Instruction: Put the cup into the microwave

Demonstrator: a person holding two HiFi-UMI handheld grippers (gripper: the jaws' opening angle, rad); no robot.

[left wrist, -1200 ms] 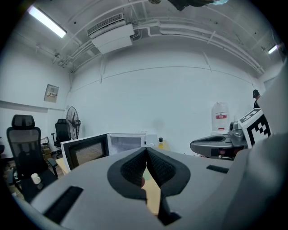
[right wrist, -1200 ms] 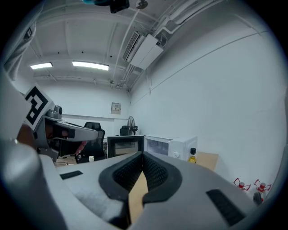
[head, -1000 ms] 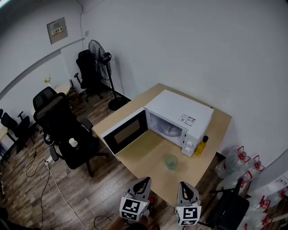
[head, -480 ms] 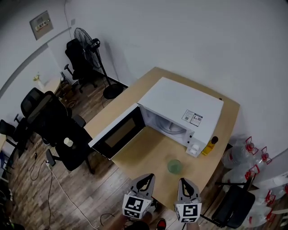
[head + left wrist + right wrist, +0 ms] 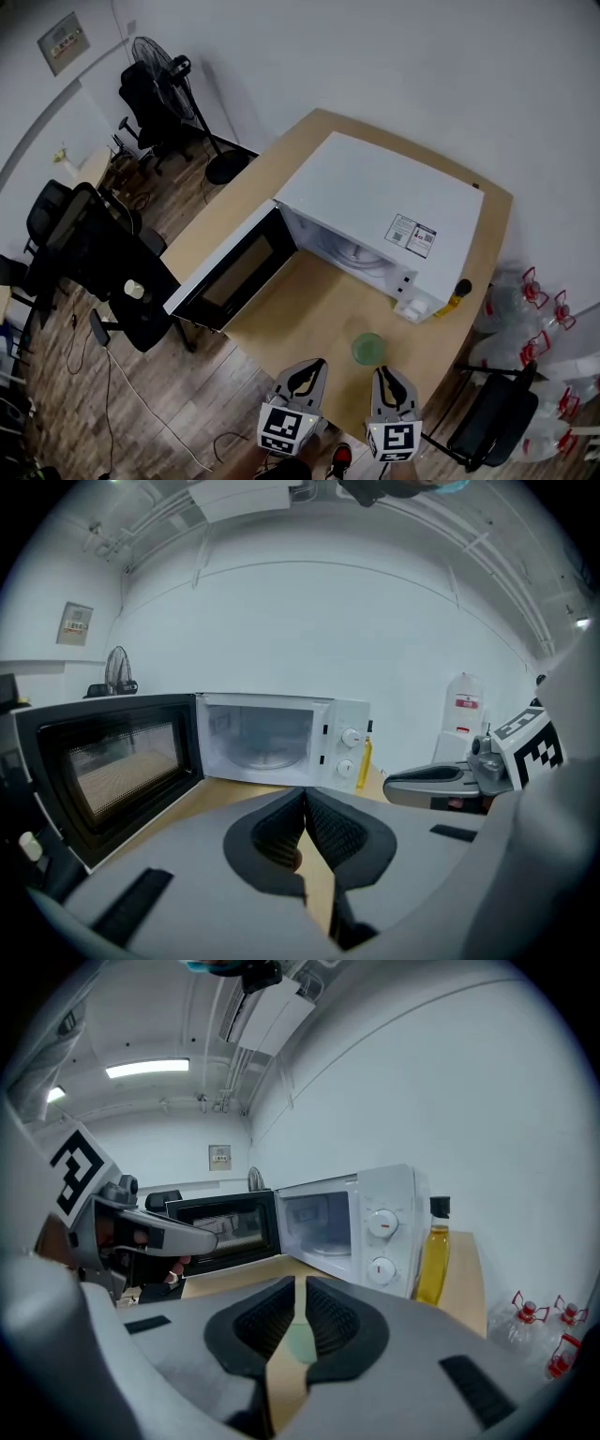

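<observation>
A pale green translucent cup (image 5: 367,349) stands on the wooden table (image 5: 309,314) in front of the white microwave (image 5: 375,202), whose door (image 5: 230,272) hangs open to the left. The microwave's inside (image 5: 258,742) is lit, and only its glass turntable shows in it. My left gripper (image 5: 307,367) and right gripper (image 5: 387,375) hover side by side at the table's near edge, short of the cup. Both are shut and hold nothing. In the right gripper view a sliver of the cup (image 5: 298,1342) shows just beyond the shut jaws of the right gripper (image 5: 300,1283). The left gripper (image 5: 305,794) points at the microwave opening.
A bottle of yellow oil (image 5: 457,295) stands at the microwave's right corner, beside the control knobs (image 5: 382,1224). Office chairs (image 5: 103,262) and a standing fan (image 5: 159,61) are to the left on the wooden floor. Water jugs (image 5: 534,300) stand at the right.
Both grippers have moved forward and down toward the table's near edge. The microwave and cup now look larger and closer in the head view. Nothing was grasped.
</observation>
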